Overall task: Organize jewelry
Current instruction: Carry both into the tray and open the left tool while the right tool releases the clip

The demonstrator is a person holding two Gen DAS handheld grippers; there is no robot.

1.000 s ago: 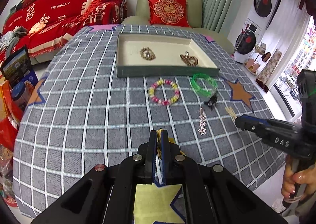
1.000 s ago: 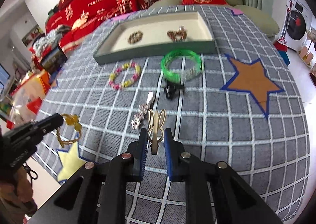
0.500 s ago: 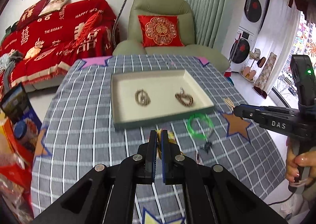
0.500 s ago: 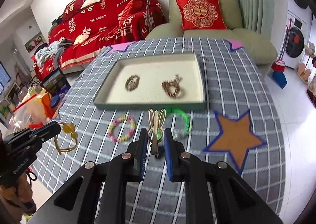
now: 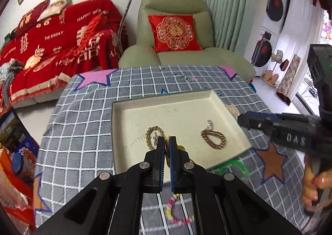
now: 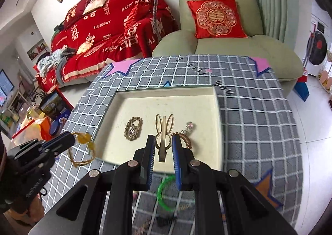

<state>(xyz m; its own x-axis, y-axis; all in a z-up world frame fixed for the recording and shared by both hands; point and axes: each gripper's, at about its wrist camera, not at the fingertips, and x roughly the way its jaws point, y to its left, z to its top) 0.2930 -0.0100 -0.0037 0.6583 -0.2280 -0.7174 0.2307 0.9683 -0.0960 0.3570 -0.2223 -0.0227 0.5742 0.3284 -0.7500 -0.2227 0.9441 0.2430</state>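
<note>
A cream tray (image 5: 176,108) (image 6: 166,100) lies on the checked tablecloth, holding a gold twisted piece (image 5: 152,134) (image 6: 132,129) and a copper chain bracelet (image 5: 213,139) (image 6: 186,140). My left gripper (image 5: 167,141) (image 6: 68,138) hangs over the tray's near left part, shut on a yellow cord bracelet (image 6: 83,150). My right gripper (image 6: 164,140) (image 5: 241,119) hovers over the tray's near right side, shut on a beige rabbit-ear hair clip (image 6: 164,127). A green bangle (image 5: 235,165) (image 6: 162,193) and a pastel bead bracelet (image 5: 178,212) lie in front of the tray.
A green armchair (image 5: 176,27) with a red cushion stands behind the table, a red-covered sofa (image 5: 58,42) to its left. Bags and boxes (image 5: 16,162) sit on the floor at the left. A small black clip (image 6: 164,221) lies near the table's front.
Both grippers have travelled forward and slightly up from the table's near part to above the tray, each still carrying its piece. The loose bangle and bead bracelet now lie behind the fingertips.
</note>
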